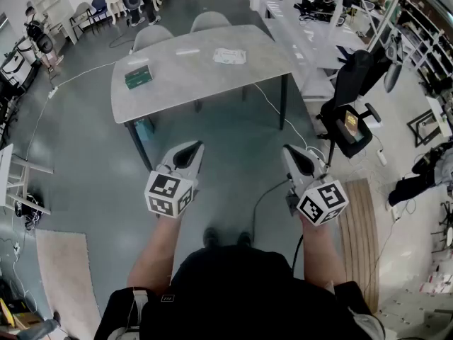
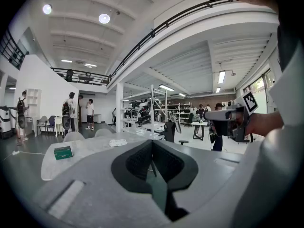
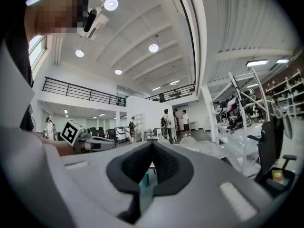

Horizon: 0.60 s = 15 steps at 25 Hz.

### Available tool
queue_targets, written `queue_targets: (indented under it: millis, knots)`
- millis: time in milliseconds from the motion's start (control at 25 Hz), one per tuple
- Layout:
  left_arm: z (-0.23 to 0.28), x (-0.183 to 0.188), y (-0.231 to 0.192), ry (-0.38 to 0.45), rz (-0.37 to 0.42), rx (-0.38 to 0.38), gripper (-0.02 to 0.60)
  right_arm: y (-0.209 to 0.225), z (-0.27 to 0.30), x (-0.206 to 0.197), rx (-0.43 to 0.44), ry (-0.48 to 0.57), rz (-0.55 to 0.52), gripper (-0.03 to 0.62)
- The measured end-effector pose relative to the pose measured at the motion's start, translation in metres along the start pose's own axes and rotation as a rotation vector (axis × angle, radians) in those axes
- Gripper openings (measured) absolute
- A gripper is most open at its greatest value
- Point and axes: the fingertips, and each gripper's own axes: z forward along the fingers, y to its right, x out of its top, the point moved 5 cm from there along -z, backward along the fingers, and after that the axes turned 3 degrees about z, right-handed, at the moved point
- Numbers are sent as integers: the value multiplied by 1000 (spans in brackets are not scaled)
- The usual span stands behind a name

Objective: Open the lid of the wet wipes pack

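The wet wipes pack [image 1: 229, 56] is a flat white pack lying on the far right part of the grey table [image 1: 191, 83]; in the left gripper view the pack [image 2: 118, 142] is small and distant. Whether its lid is up is too small to tell. I stand well back from the table. My left gripper [image 1: 192, 147] [image 2: 152, 144] is shut and empty, held in the air and aimed toward the table. Level beside it, my right gripper [image 1: 291, 151] [image 3: 152, 144] is also shut on nothing.
A green box [image 1: 138, 76] [image 2: 62, 152] lies on the table's left part. Two chairs [image 1: 180, 30] stand behind the table. A black office chair [image 1: 350, 112] stands to the right, with shelving and clutter behind it. A cable [image 1: 272, 112] runs over the floor. Several people stand far off.
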Motion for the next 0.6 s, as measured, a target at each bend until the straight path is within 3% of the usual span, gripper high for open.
queue_targets:
  millis: [600]
  knots:
    - [-26,-15,-53,21,-2,2,11,-47,46,-12,29,-27,2,0]
